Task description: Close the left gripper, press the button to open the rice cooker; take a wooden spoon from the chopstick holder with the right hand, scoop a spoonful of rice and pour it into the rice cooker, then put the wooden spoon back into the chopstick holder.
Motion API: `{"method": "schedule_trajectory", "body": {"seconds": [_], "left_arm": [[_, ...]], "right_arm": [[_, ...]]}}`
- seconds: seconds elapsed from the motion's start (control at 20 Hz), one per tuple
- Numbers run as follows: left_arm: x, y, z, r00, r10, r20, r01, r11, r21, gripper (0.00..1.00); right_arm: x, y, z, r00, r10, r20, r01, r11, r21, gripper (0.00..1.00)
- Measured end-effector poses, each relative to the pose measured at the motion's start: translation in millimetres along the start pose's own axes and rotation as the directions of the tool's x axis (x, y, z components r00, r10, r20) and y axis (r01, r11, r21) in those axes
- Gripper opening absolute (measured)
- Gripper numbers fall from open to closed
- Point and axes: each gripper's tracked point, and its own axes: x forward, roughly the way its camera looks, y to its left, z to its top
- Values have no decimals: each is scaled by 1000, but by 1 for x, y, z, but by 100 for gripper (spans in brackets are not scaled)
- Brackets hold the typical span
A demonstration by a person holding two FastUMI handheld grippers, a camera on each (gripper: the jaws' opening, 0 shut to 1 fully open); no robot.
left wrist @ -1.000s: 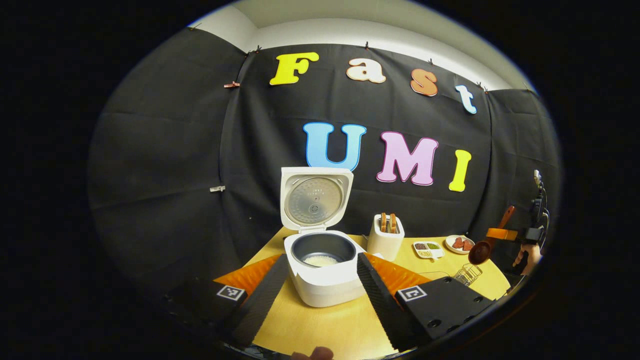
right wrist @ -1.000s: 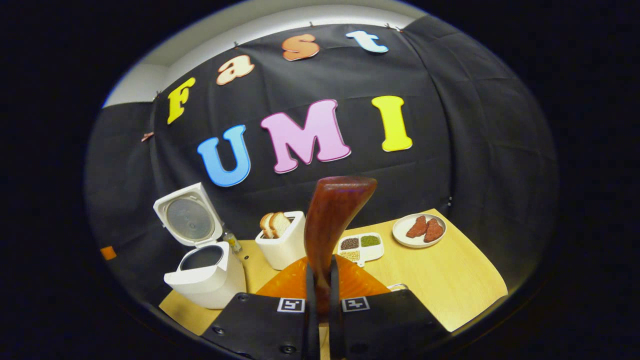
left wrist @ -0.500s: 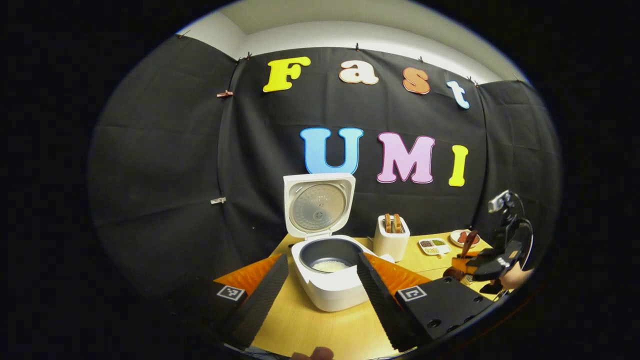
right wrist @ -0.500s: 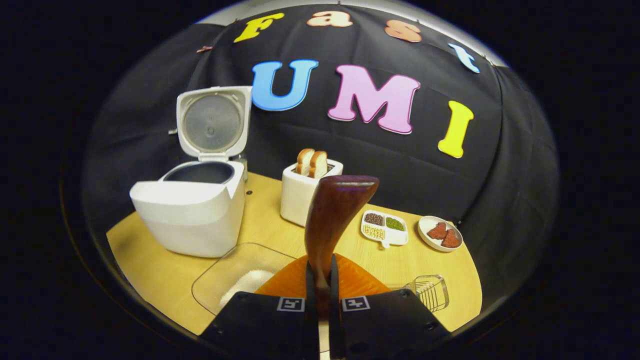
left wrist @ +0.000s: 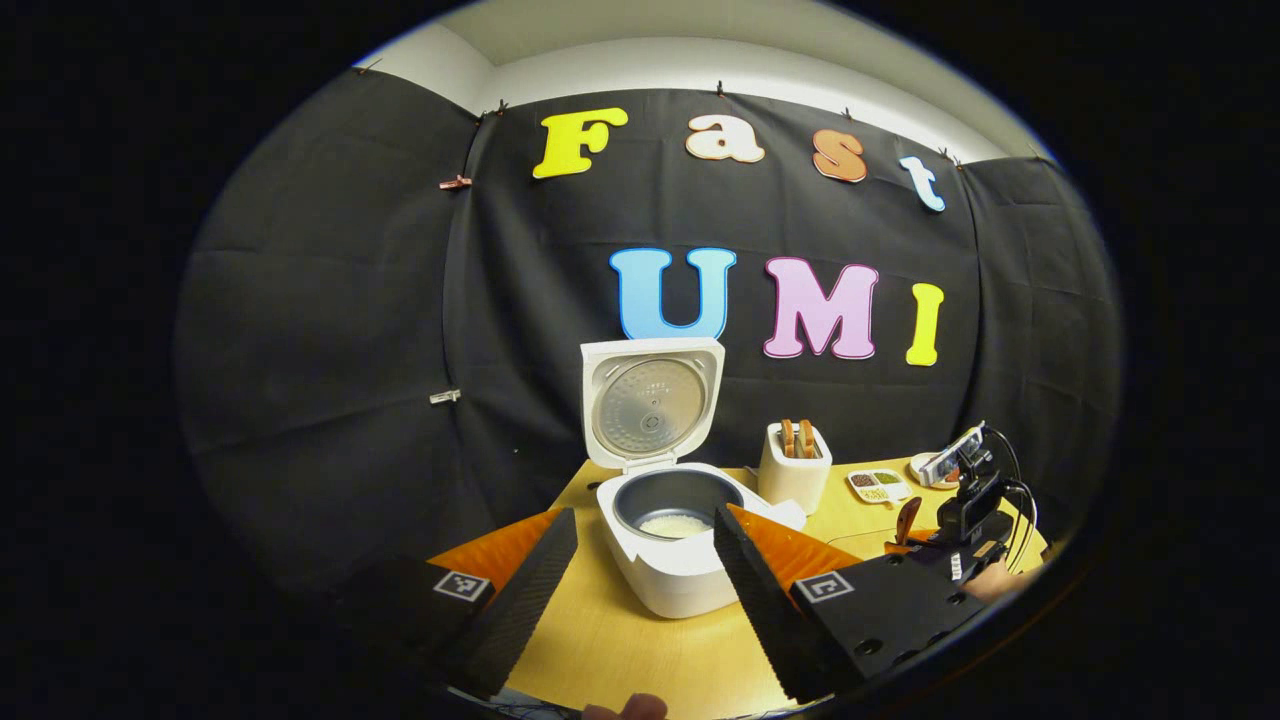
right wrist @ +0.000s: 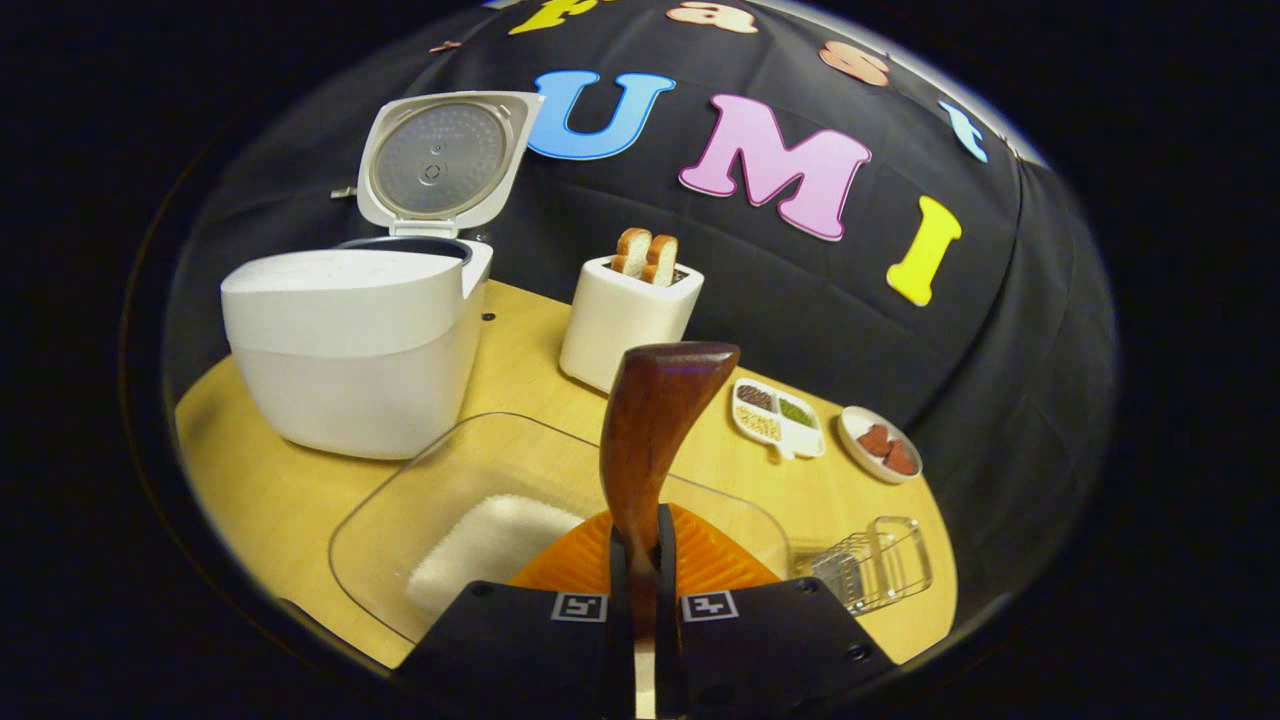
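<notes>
Right gripper [right wrist: 640,560]: fingers clamped on the wooden spoon [right wrist: 655,425] handle, spoon upright above the clear rice container [right wrist: 420,500]. Rice cooker [right wrist: 350,340] stands at 10 o'clock on the surface [right wrist: 270,490], lid raised. Wire chopstick holder [right wrist: 875,565] lies at 4 o'clock. Left gripper [left wrist: 640,570]: fingers apart, holding nothing, with the open rice cooker between them farther off.

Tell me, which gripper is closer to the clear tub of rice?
Right. The right gripper, clamping the wooden spoon, hangs just over the clear tub. The left gripper sits open farther off, facing the rice cooker.
</notes>
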Motion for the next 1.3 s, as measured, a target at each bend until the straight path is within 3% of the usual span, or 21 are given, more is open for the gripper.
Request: {"method": "schedule_trajectory", "body": {"seconds": [0.1, 0.2, 0.35, 0.45, 0.5, 0.65, 0.8, 1.2, 1.3], "left_arm": [[-3, 5, -3, 1000, 8, -7, -8, 1000, -10, 95], [-6, 10, -3, 1000, 20, -7, -20, 1000, -16, 95], [-12, 12, -3, 1000, 28, -1, -28, 1000, -4, 95], [-15, 14, -1, 999, 34, 3, -34, 999, 3, 95], [-16, 15, 0, 999, 39, 6, -39, 999, 4, 95], [-21, 12, 0, 999, 43, 7, -43, 999, 4, 95], [-25, 10, 3, 999, 48, 13, -48, 999, -3, 95], [-39, -5, 6, 999, 31, 31, -30, 999, -14, 95], [-42, -10, 3, 999, 18, 28, -17, 999, -43, 95]], "right_arm": [[0, 13, 1, 1000, 29, -12, -27, 988, 151, 13], [-2, 16, 3, 998, 64, -23, -52, 940, 338, 12], [4, 4, -5, 993, 109, -38, -62, 784, 618, 12], [3, -5, -11, 990, 136, -41, -63, 679, 732, 12], [1, -10, -11, 989, 146, -34, -68, 640, 765, 12], [-7, -23, -2, 988, 151, 19, -103, 571, 815, 12], [-16, -35, 14, 982, 173, 78, -149, 451, 880, 12], [-43, -76, 45, 976, 157, 150, -191, 293, 937, 12], [-52, -82, 62, 972, 153, 181, -217, 272, 938, 12]]}}
